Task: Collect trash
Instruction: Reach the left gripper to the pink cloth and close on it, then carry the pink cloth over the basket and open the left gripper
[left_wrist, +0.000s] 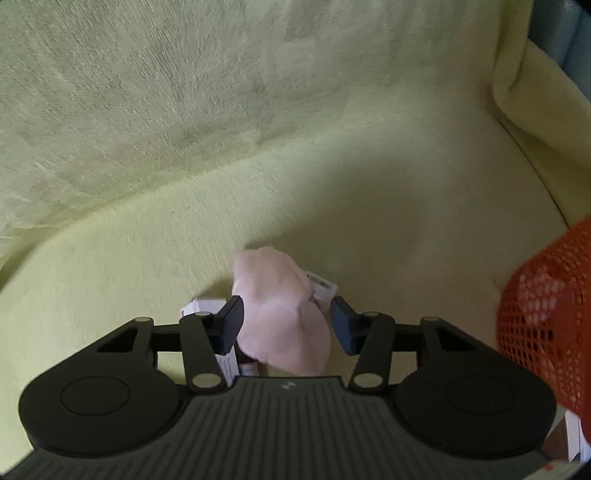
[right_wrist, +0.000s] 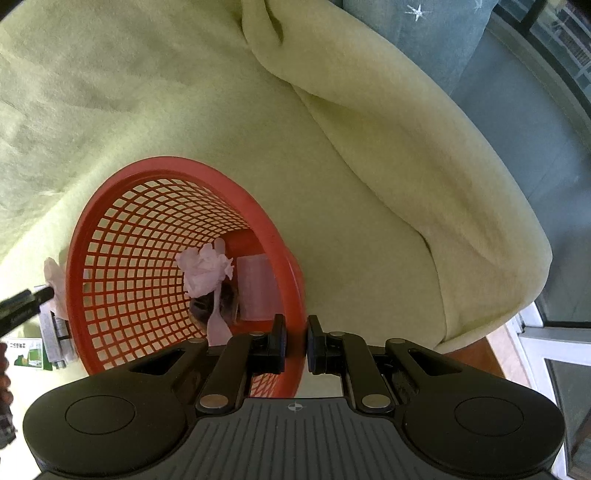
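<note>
Two matching black handheld grippers

The left gripper (left_wrist: 286, 325) and right gripper (right_wrist: 296, 341) each show a ribbed grey body, round black side discs, silver pivot pins and flat dark pads.

Left hand-held gripper (left_wrist: 286, 323) points steeply down, jaws partly apart — one pad (left_wrist: 231, 325) touching pale crumpled tissue (left_wrist: 280, 314) on one side, other pad clear of it; no squeeze visible. From right wrist view its black finger enters at left edge, with person's fingers just below at frame edge. Right hand-held gripper (right_wrist: 296, 343) points straight down, jaws clamped on red basket rim (right_wrist: 291, 280) — rim pinched between pads.
</note>
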